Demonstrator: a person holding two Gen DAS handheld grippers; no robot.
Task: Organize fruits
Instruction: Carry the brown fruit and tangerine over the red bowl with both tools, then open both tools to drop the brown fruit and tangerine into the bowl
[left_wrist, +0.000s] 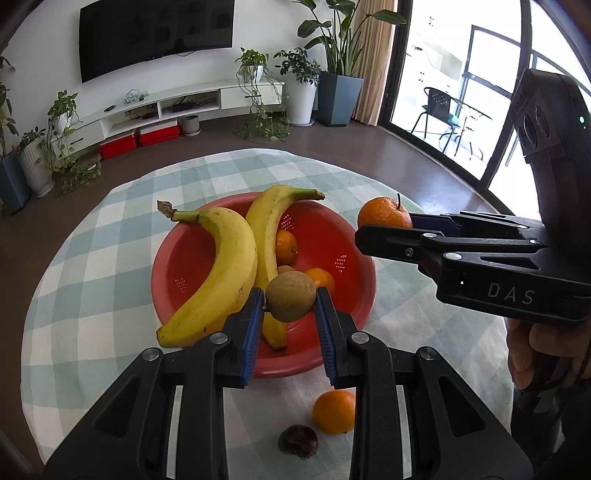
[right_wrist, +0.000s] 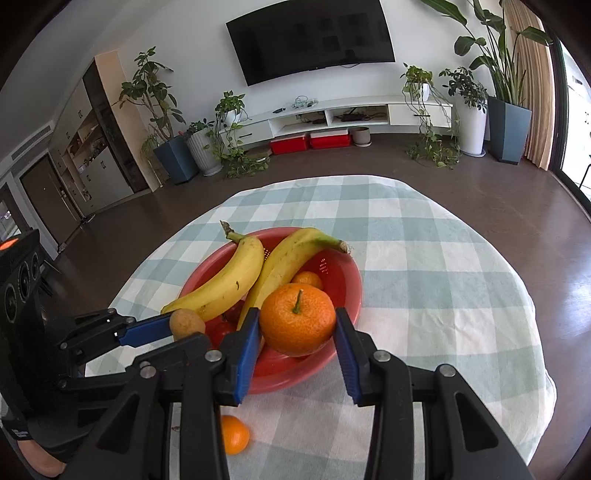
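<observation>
Over the tabletop: both claws hang above the red bowl (left_wrist: 343, 236), each carrying one fruit, likely so both can be dropped in together.
Left claw (left_wrist: 290, 301): pinched tight on a small round brown fruit (left_wrist: 290, 297), its blue ribbed pads pressing at the fruit's three and nine o'clock sides.
Right claw (right_wrist: 297, 323): closed on a stemmed mandarin (right_wrist: 297, 319), jaws set only as wide as the fruit, stem pointing up at twelve o'clock.
Why held so: my guess is that gripping across the widest part keeps round fruit from rolling out.
Bowl: a shallow plastic colander with small drain holes, sitting mid-cloth; two bananas (left_wrist: 225, 273) cross it, tips resting on the rim, with small oranges (left_wrist: 286, 246) tucked beneath them.
Left behind: one loose orange (left_wrist: 334, 411) and a dark, wrinkled brown fruit (left_wrist: 298, 441) lie on the cloth at the bowl's six o'clock, close together, under the left claw.
Tabletop: round, covered by a soft checked cloth (right_wrist: 424, 258) in pale green and white, slightly creased.
Textures: mandarin skin is dimpled and glossy; the brown fruit is matte and rough; bananas are smooth with a few dark flecks.
Progress: by my reckoning, mostly gathered, with two carried and two not yet picked up.
</observation>
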